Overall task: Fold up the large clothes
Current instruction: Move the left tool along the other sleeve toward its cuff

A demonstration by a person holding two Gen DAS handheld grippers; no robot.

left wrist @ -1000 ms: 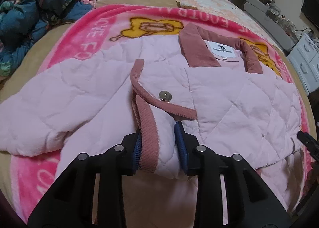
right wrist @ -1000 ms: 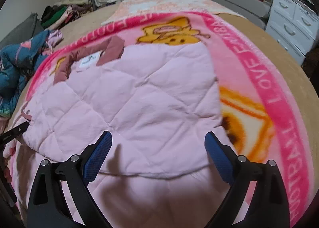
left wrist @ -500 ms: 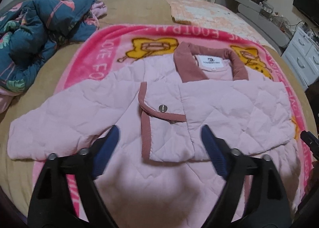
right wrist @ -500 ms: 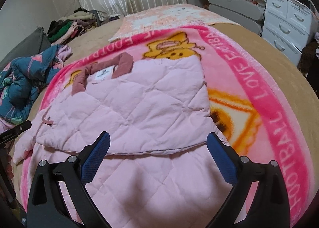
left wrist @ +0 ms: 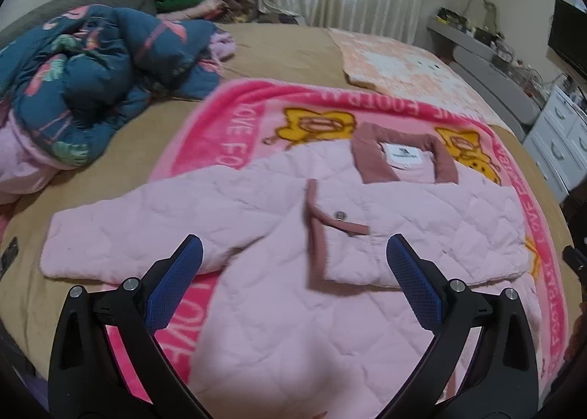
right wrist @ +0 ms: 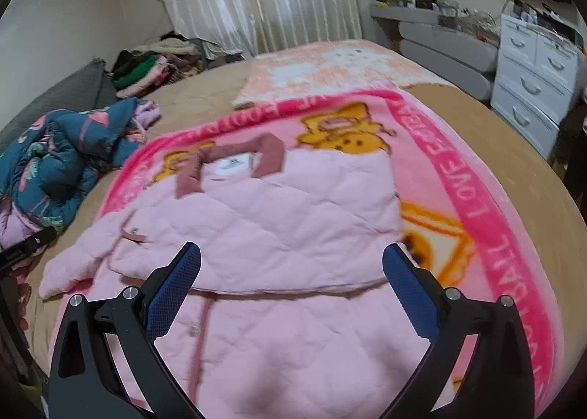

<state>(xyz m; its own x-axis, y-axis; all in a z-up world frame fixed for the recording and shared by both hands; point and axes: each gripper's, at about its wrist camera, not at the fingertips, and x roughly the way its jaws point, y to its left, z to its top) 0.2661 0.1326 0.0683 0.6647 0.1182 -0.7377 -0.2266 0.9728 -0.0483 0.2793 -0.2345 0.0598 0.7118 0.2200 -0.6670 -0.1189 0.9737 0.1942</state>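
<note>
My jacket's (left wrist: 279, 309) hem runs off the frame at six o'clock; its label (left wrist: 403, 155) print is too small for me to read, and motion blurs the blanket (right wrist: 488, 235).

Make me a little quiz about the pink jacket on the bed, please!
1. True or false: the left gripper is pinching the pink jacket.
2. What colour is the jacket's collar? A) dusty rose B) green C) white
3. Fill in: the jacket lies on a pink ____ with yellow cartoon animals.

Key: 1 false, its fingers are apart and hold nothing; the right gripper is open too. 2 A. 3 blanket.
</note>
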